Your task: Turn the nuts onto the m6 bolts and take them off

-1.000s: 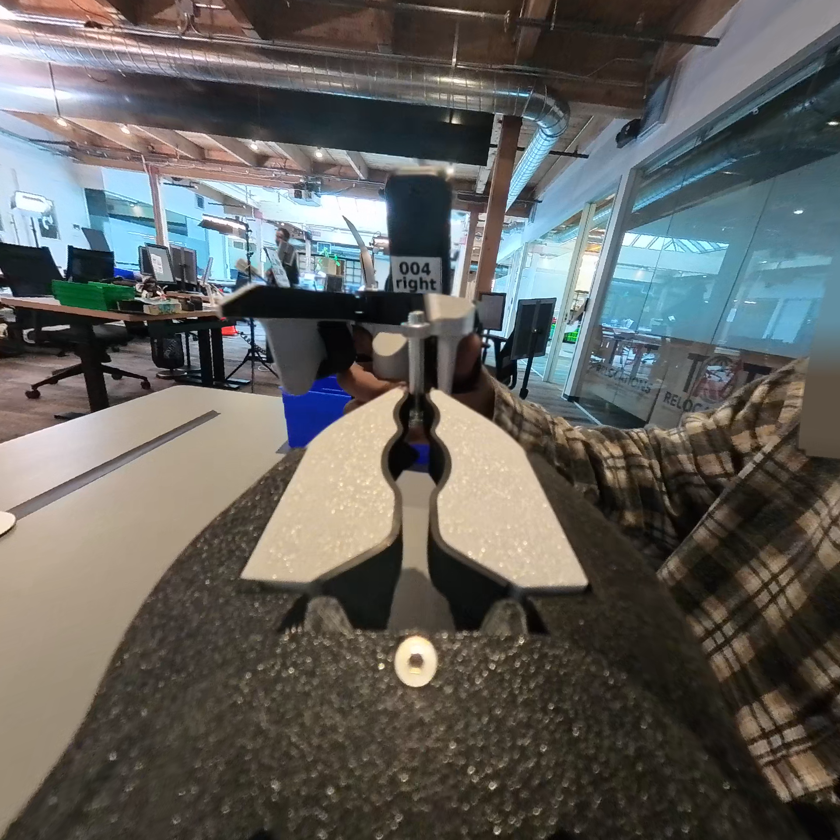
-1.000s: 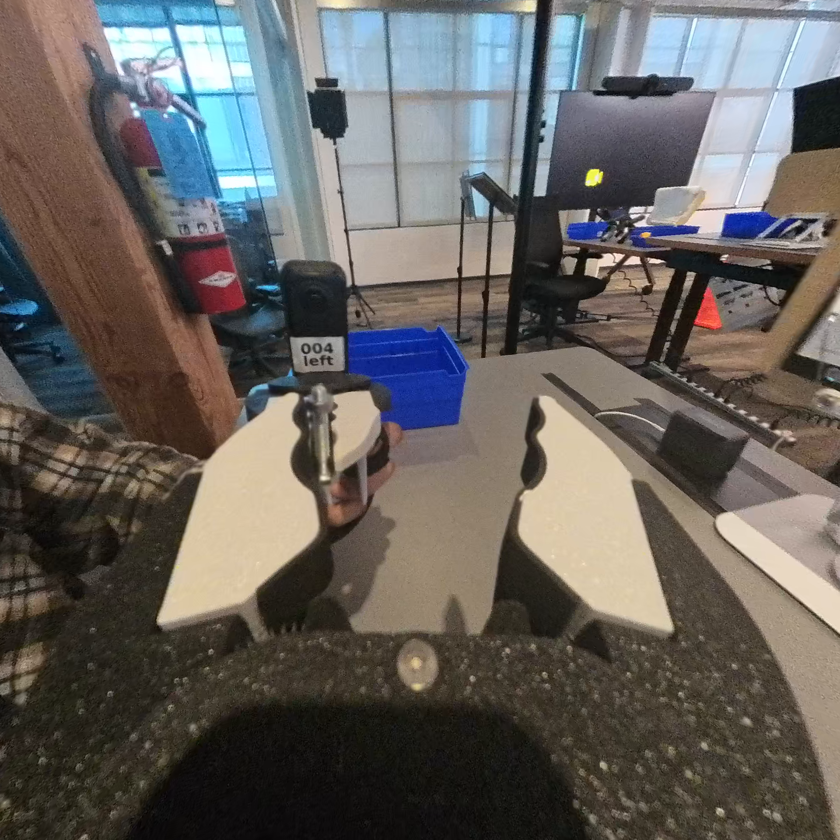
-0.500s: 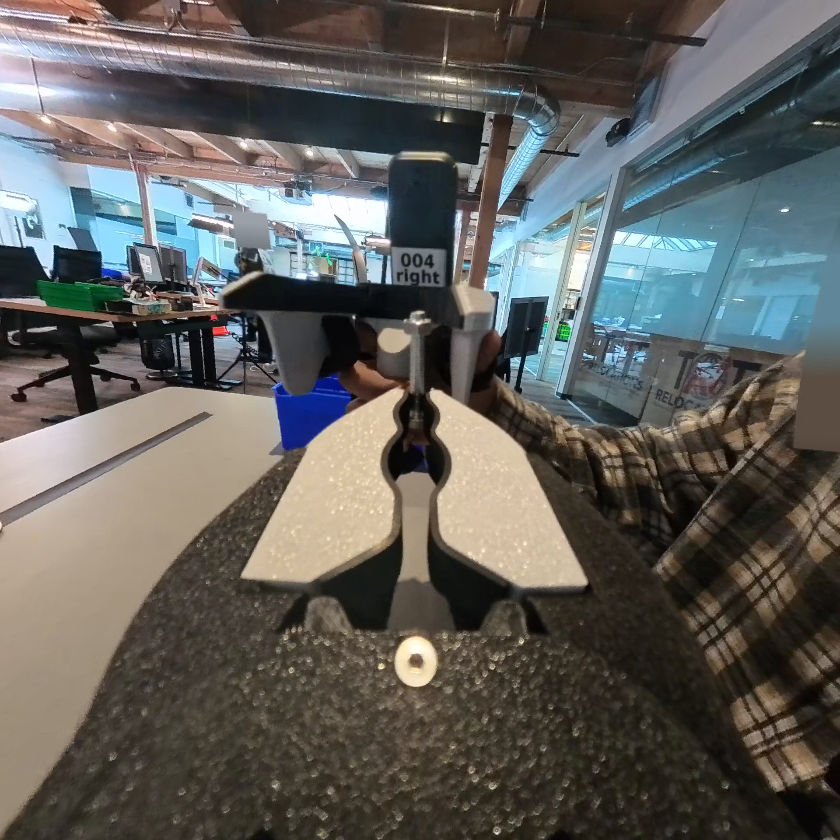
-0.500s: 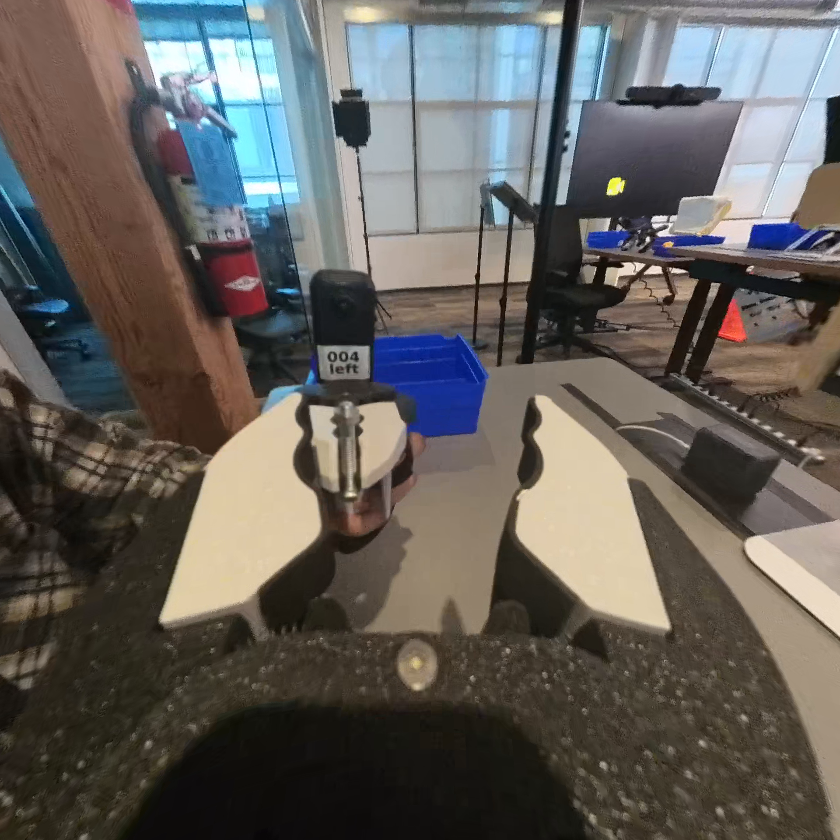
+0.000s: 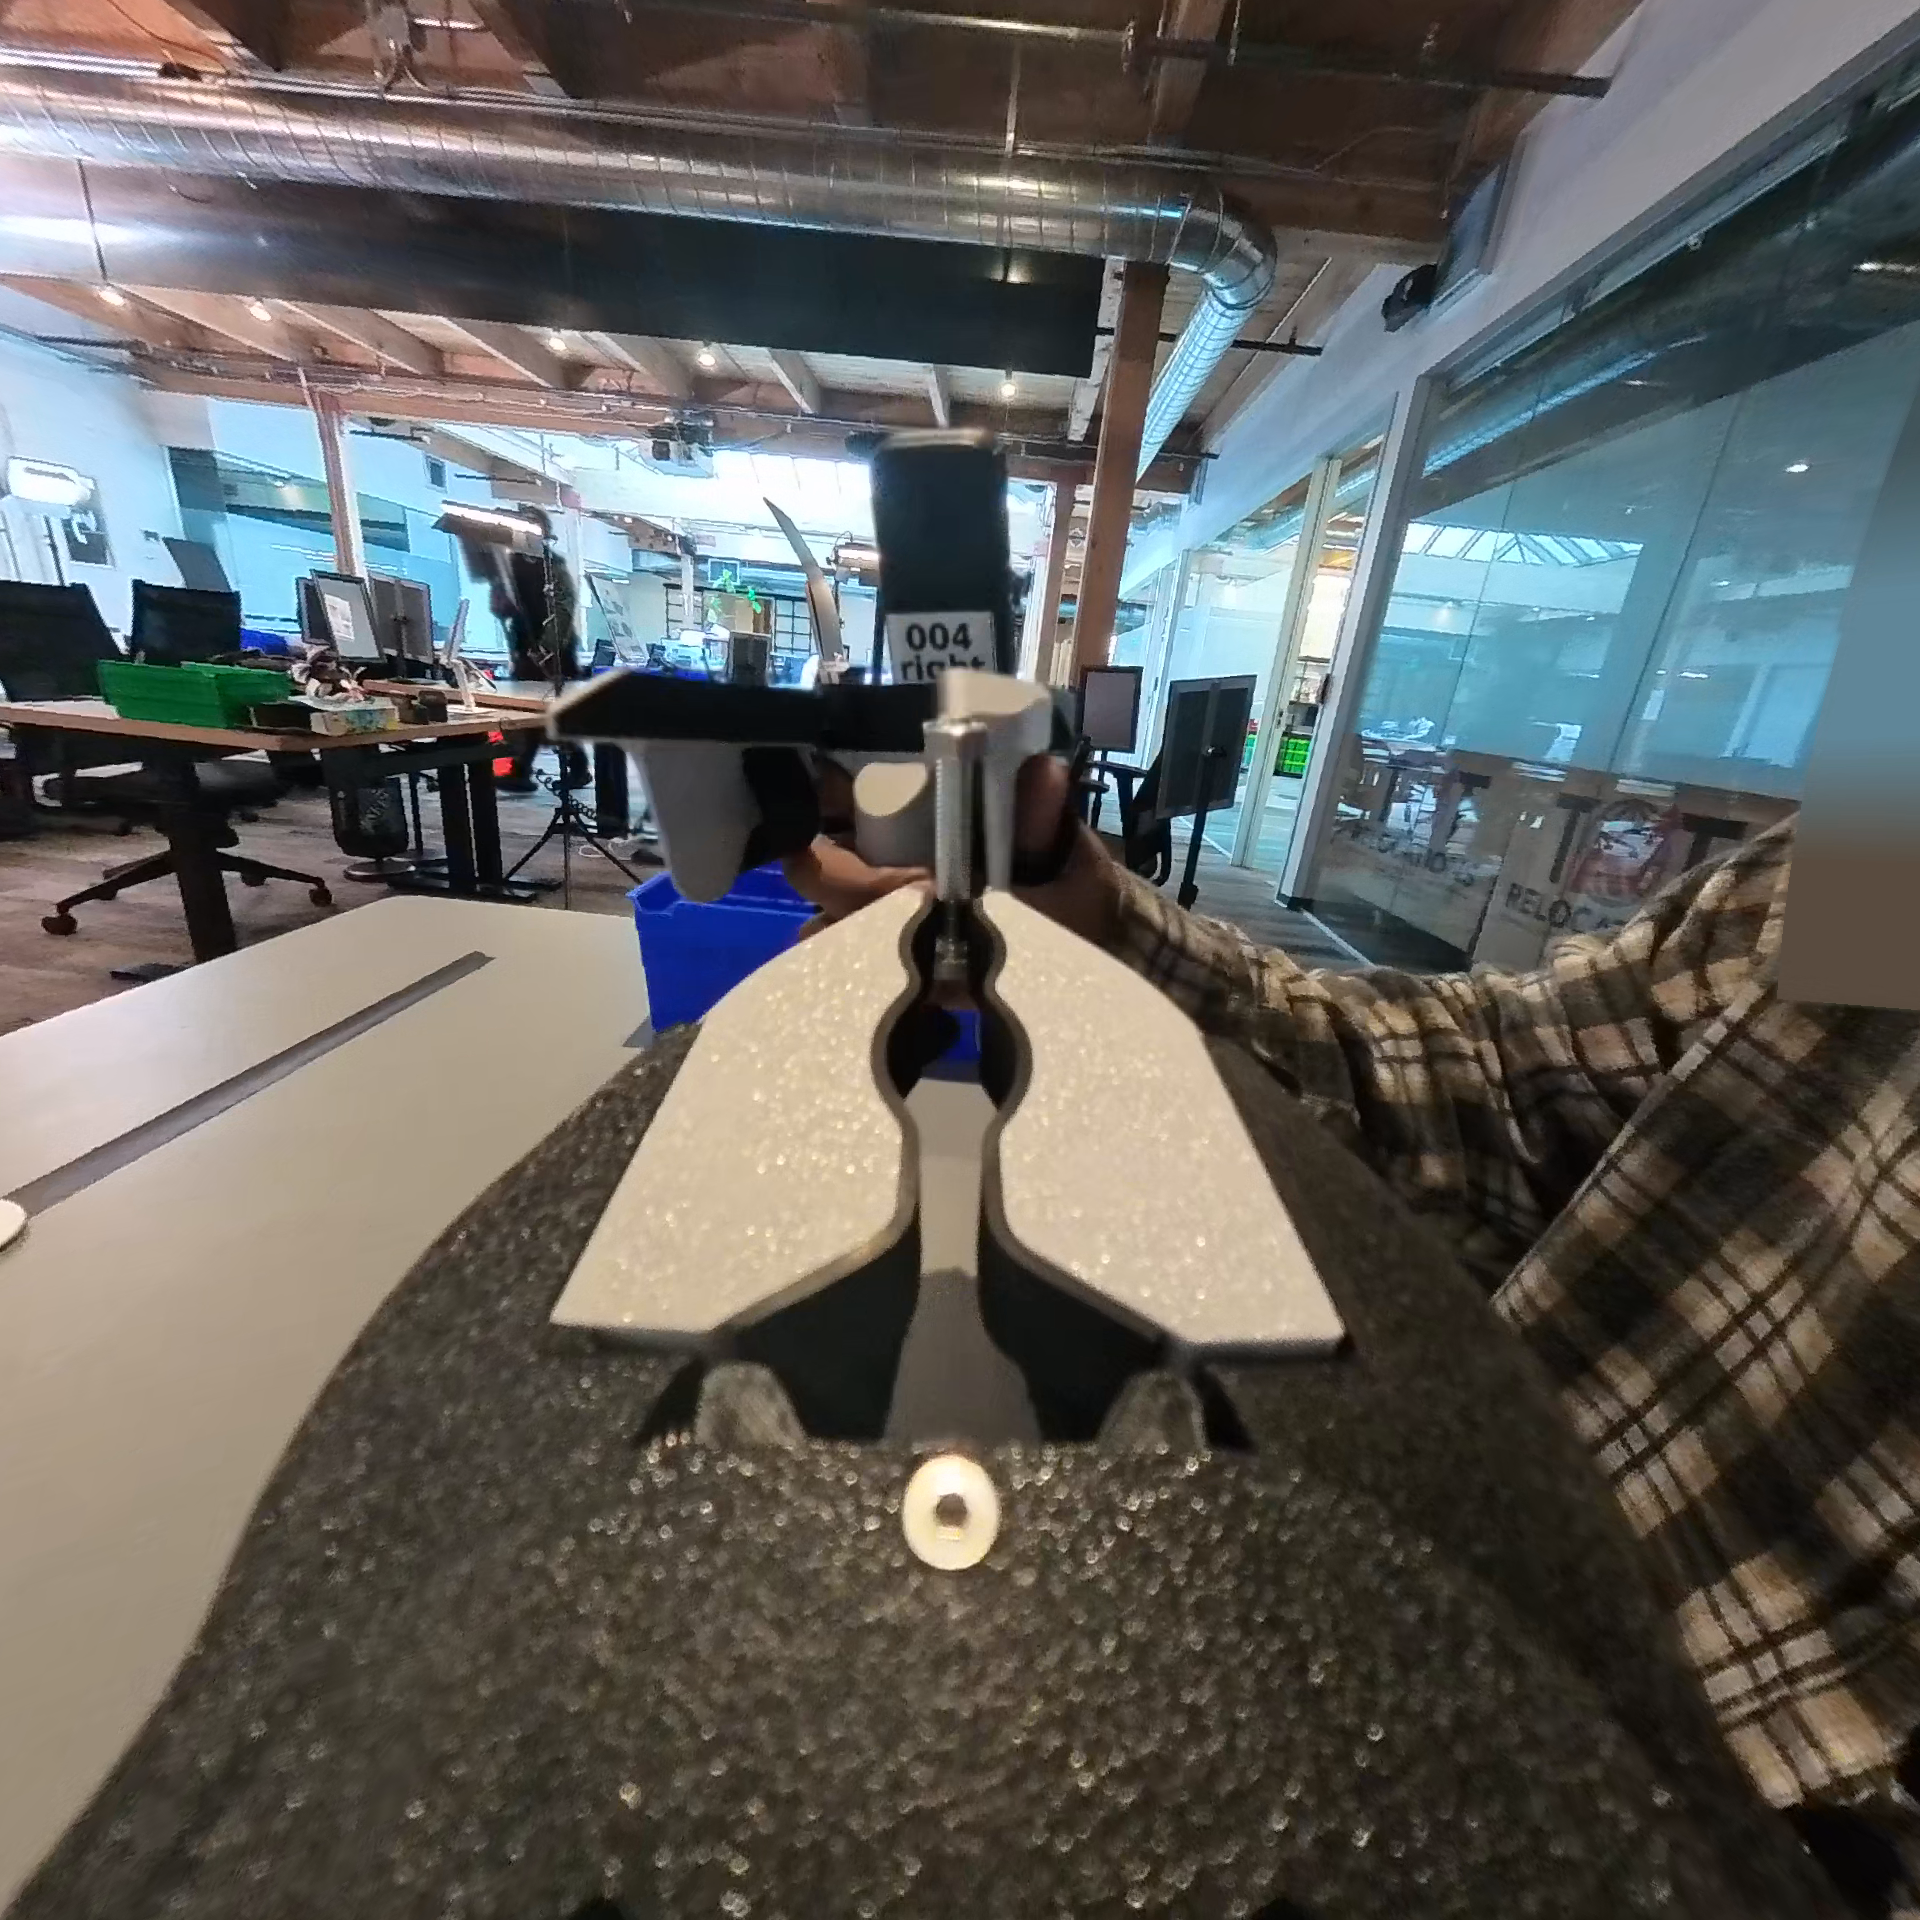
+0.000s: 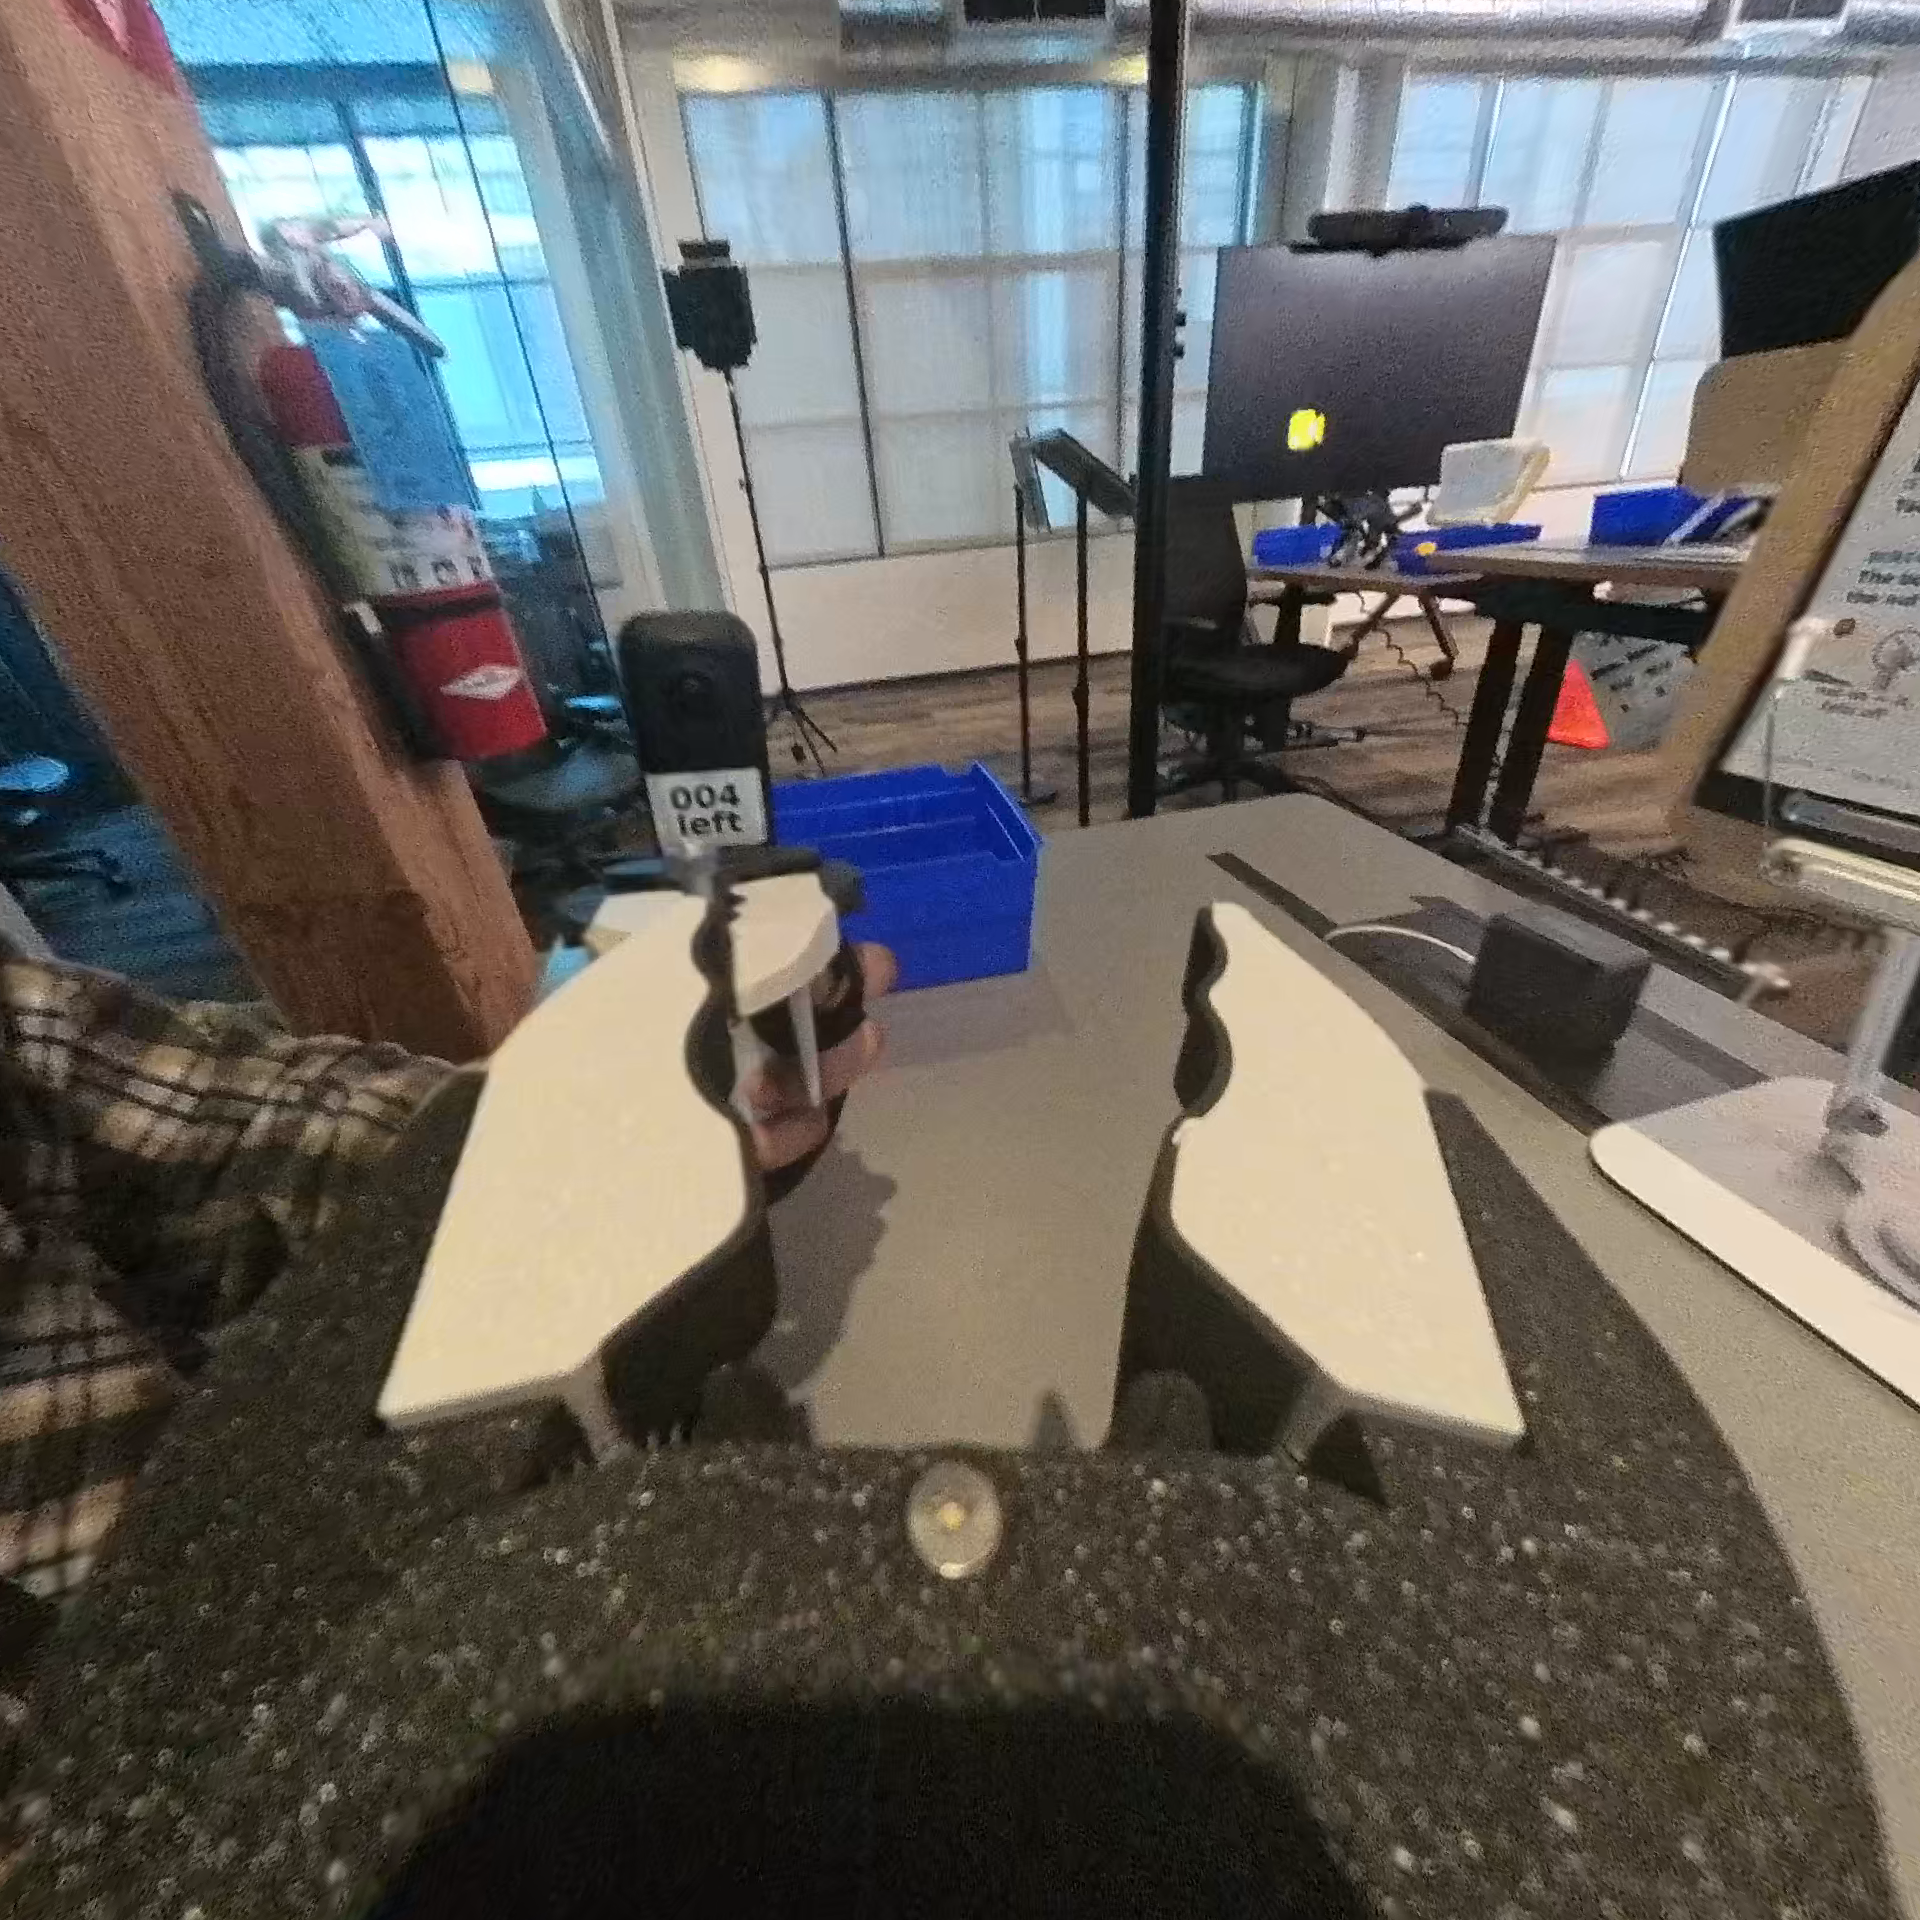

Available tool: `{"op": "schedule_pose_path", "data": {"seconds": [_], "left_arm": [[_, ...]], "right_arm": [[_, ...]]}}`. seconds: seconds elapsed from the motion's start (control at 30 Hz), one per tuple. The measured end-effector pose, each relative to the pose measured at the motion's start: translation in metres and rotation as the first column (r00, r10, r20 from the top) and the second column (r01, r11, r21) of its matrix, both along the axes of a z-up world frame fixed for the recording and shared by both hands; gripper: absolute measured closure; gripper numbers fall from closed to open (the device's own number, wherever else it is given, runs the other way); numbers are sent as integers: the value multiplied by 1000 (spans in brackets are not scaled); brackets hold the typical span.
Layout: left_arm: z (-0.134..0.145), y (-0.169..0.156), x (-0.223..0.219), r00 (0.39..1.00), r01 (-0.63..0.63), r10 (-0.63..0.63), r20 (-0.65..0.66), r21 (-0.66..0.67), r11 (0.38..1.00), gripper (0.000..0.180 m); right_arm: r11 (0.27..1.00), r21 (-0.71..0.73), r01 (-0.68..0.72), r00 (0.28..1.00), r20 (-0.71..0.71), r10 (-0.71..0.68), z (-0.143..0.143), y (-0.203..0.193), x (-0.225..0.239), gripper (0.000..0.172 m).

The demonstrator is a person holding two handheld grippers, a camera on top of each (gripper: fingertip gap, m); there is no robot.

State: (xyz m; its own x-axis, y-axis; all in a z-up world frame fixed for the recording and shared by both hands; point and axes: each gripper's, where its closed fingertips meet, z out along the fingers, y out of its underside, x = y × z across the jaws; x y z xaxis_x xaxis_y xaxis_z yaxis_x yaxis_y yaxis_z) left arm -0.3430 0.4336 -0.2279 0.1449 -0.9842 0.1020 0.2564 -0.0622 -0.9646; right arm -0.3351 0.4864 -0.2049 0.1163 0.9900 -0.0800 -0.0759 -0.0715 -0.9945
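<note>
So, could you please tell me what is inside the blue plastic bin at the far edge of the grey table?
The blue plastic bin shows only blue inner dividers in the right wrist view; no contents are visible. Its near wall hides the floor, and the left gripper covers its left end.

Each of the 2 cameras sat just behind its own gripper's fingers, looking forward along them, above the grey table [image 5: 208, 1091]. The left wrist view faced across the table's far edge into the open office, the right gripper [image 5: 847, 821] close ahead. The right wrist view faced the opposite way, toward the windows, with the left gripper [image 6: 774, 940] near at its left. Both views shared the table top, the blue bin [image 5: 717, 956] [image 6: 925, 883] at the table's edge, and the plaid sleeve [image 5: 1558, 1143] [image 6: 156, 1091].
</note>
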Motion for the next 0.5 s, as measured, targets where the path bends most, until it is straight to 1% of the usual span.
{"op": "schedule_pose_path", "data": {"seconds": [0.07, 0.13, 0.2, 0.23, 0.27, 0.3, 0.37, 0.5], "left_arm": [[-1, 0, 1, 1000, 3, -3, -4, -2, 1000, 176], [-2, -1, 4, 1000, 12, -12, -5, -5, 1000, 176], [-3, -2, 5, 1000, 15, -15, -9, -2, 1000, 176], [-4, -1, 5, 1000, 6, -6, -16, -2, 1000, 176], [-4, -1, 4, 1000, 4, -4, -17, 1, 1000, 176], [-3, -1, 3, 1000, 7, -7, -13, 1, 1000, 176], [-2, 0, 3, 1000, 8, -8, -14, -1, 1000, 176], [-7, 0, 8, 999, 15, -16, -28, -9, 1000, 176]], "right_arm": [[999, 10, -40, 999, -31, 40, 8, -10, -4, 85], [996, 36, -81, 997, -9, 81, 8, -21, -17, 84], [998, 41, -49, 998, 34, 47, 1, -15, -21, 85], [999, 36, -22, 999, 41, 20, -2, -8, -16, 81], [1000, 22, 0, 999, 33, -1, -2, -2, -9, 87], [1000, 17, 14, 1000, 22, -14, -2, 2, -2, 86], [1000, 14, -5, 1000, 1, 5, 2, -2, 0, 85], [996, 45, -73, 997, 20, 72, 3, -19, -20, 84]]}}
